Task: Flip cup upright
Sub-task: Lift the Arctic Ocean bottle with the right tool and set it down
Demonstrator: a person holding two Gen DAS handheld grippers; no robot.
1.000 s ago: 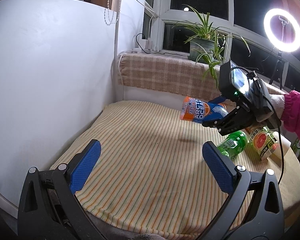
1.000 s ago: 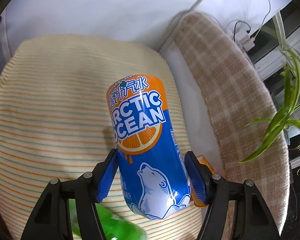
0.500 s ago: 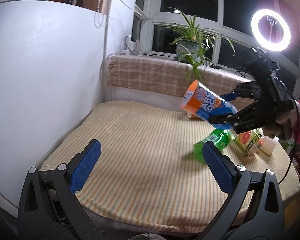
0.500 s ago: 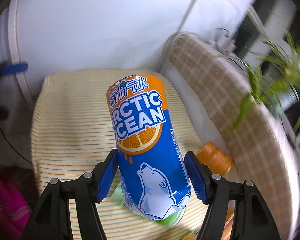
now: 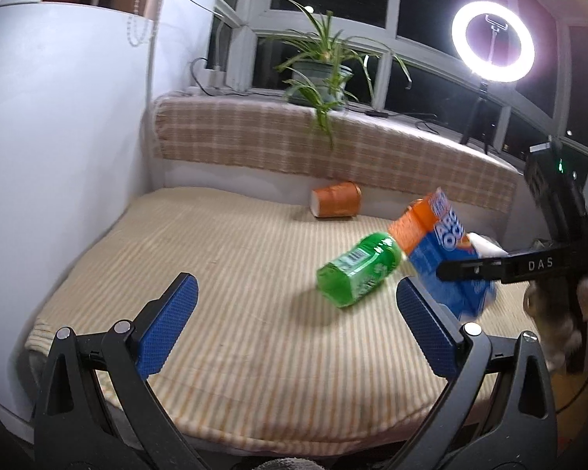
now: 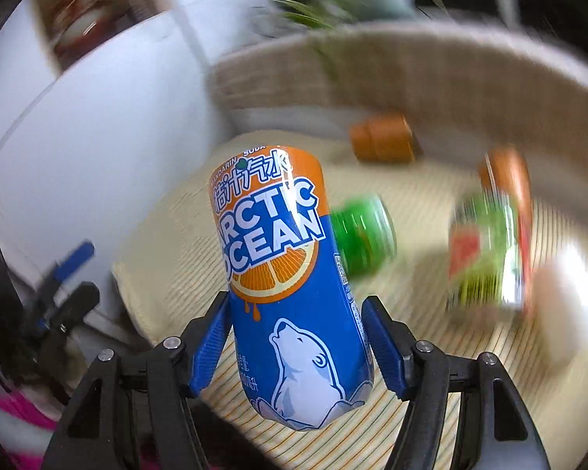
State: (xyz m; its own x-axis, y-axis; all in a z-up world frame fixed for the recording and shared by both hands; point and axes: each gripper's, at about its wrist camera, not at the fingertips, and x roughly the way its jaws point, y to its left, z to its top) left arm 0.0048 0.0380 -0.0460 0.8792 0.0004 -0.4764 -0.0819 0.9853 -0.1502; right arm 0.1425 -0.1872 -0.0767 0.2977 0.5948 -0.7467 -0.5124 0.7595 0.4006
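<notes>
My right gripper is shut on a blue and orange Arctic Ocean cup, held by its blue lower part with the orange end pointing away. In the left wrist view the same cup hangs tilted above the striped mat at the right, with the right gripper on it. My left gripper is open and empty over the mat's near edge.
A green cup lies on its side mid-mat. An orange cup lies on its side near the checked backrest. A green and red cup and a white object sit at the right. A white wall is at the left.
My right gripper has swung the Arctic Ocean cup down and to the right, lower over the mat beside the green cup. The orange cup behind has come into view. The left gripper stays open.
</notes>
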